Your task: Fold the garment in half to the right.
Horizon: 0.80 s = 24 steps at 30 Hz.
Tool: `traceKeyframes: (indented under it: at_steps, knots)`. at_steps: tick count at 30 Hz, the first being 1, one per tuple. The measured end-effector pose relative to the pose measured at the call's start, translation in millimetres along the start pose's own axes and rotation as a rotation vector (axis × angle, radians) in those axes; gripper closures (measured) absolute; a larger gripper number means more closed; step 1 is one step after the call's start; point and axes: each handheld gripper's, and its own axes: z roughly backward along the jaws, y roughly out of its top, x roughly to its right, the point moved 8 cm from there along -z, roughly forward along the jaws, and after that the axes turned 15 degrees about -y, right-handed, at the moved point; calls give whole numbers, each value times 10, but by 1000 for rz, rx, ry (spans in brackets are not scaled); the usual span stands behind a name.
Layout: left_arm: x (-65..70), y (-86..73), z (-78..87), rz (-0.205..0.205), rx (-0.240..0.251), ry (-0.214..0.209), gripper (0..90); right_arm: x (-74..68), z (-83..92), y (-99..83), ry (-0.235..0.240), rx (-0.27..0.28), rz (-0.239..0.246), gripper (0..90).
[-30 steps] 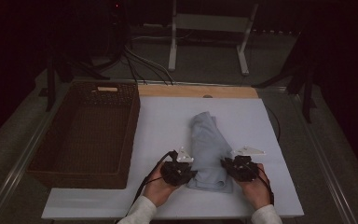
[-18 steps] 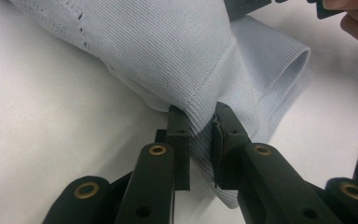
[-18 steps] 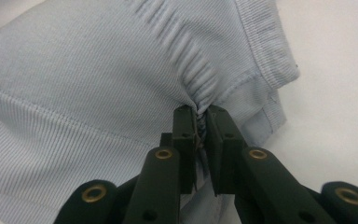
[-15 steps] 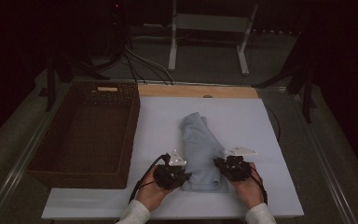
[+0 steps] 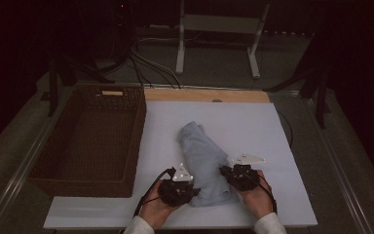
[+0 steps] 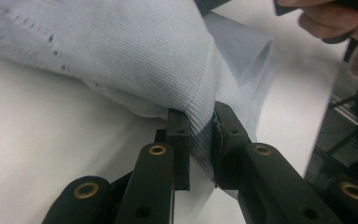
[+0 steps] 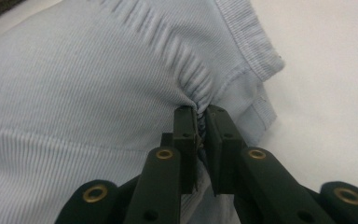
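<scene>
Pinching the pale blue knit garment near the tabletop's front edge, you had the left gripper clenched on a fold and the right gripper clamped on bunched fabric beside its ribbed hem.

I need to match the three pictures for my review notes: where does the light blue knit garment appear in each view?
High view: the light blue knit garment lies low of centre on the white table top, between the two grippers.
Left gripper view: it fills the upper part, an edge pinched in the left gripper.
Right gripper view: it covers the left and centre, bunched in the right gripper.
Shared landmark: the white table top.
</scene>
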Motion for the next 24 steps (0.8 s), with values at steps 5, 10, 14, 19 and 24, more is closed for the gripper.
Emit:
traceKeyframes:
  at_steps: [5,10,14,19,24]
  knots:
    - [104,3,-21,-20,1,-18,801,-13,19,-4,17,0,5,835]
    - [188,-6,-63,-31,-9,-47,800,-20,37,-11,26,-1,13,836]
    - [189,6,-50,-23,6,-76,751,-22,44,-18,26,-2,20,837]
    - [163,34,23,-17,27,-68,556,4,57,-20,20,-1,14,840]
    - [116,89,133,-14,58,-56,484,29,79,-31,16,-1,13,843]
